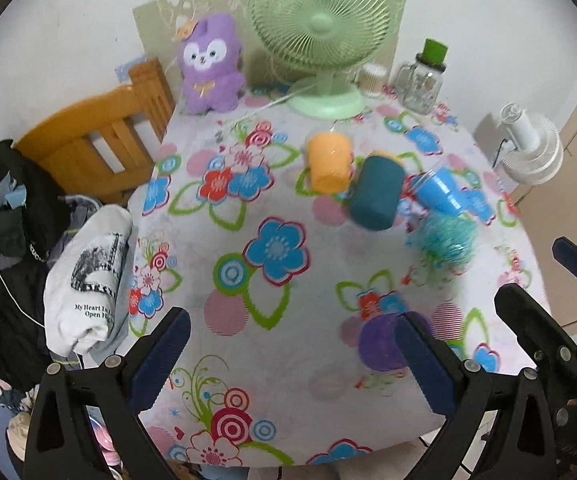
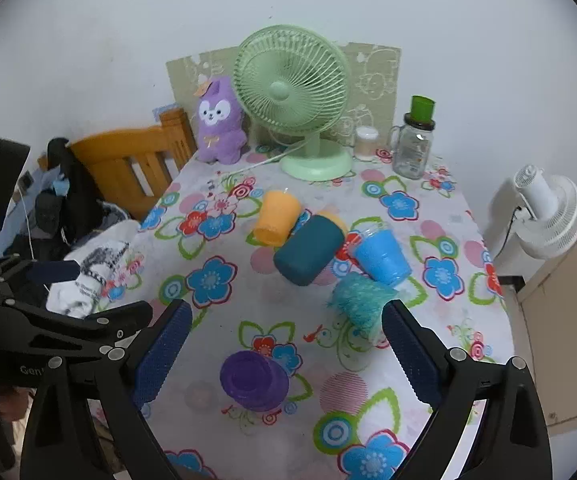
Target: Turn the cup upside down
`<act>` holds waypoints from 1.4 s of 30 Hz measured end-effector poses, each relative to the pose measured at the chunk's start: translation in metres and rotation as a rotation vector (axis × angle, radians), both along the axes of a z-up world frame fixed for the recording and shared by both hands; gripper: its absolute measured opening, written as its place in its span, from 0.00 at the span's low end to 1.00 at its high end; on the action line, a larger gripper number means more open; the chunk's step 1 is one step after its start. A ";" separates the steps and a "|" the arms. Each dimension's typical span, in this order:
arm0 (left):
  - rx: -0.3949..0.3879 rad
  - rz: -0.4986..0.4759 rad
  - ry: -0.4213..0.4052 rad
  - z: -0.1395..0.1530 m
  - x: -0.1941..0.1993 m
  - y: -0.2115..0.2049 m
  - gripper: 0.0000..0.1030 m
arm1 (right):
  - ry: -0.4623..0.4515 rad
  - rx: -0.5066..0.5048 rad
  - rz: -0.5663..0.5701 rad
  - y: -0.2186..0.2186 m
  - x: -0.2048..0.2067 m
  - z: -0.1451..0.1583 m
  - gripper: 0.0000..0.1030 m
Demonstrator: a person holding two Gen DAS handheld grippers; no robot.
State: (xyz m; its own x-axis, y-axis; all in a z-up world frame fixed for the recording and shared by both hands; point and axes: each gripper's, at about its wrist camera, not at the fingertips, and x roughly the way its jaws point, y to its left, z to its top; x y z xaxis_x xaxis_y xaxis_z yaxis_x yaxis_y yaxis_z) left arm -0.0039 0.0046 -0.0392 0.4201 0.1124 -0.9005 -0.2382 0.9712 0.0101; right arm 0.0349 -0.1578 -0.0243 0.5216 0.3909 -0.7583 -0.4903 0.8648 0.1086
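Purple cup (image 2: 254, 381) sits upside down near the tabletop's front edge, between right gripper's (image 2: 284, 356) wide-open fingers, untouched. Left gripper (image 1: 294, 360) open too, holding nothing. Orange cup (image 2: 277, 218), teal cup (image 2: 308, 250), blue cup (image 2: 382, 256) lie mid-table.

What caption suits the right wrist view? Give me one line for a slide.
Open right gripper above a purple cup, four more cups clustered beyond on the floral tablecloth.

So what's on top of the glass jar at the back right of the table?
A green cup sits upright, mouth up, on the dark lid of the glass jar. The inside of the cup is not visible from either wrist view.
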 end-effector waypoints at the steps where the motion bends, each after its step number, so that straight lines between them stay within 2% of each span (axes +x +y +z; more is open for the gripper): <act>1: -0.001 -0.002 -0.006 0.005 0.000 -0.003 1.00 | 0.004 0.002 -0.004 -0.002 0.001 0.004 0.94; 8: 0.003 -0.003 -0.038 0.031 -0.004 -0.020 1.00 | 0.010 0.025 -0.053 -0.025 0.005 0.030 0.94; 18: 0.008 0.013 -0.101 0.053 -0.009 -0.035 1.00 | -0.015 0.052 -0.091 -0.043 0.002 0.046 0.94; 42: 0.024 0.035 -0.146 0.066 -0.016 -0.047 1.00 | -0.033 0.058 -0.094 -0.053 -0.001 0.056 0.94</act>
State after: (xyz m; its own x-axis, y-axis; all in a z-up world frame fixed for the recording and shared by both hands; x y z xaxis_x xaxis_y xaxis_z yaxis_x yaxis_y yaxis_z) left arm -0.0200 -0.0419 0.0267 0.5418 0.1500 -0.8270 -0.2721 0.9623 -0.0037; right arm 0.0340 -0.2104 0.0321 0.5823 0.3822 -0.7176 -0.4114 0.8998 0.1454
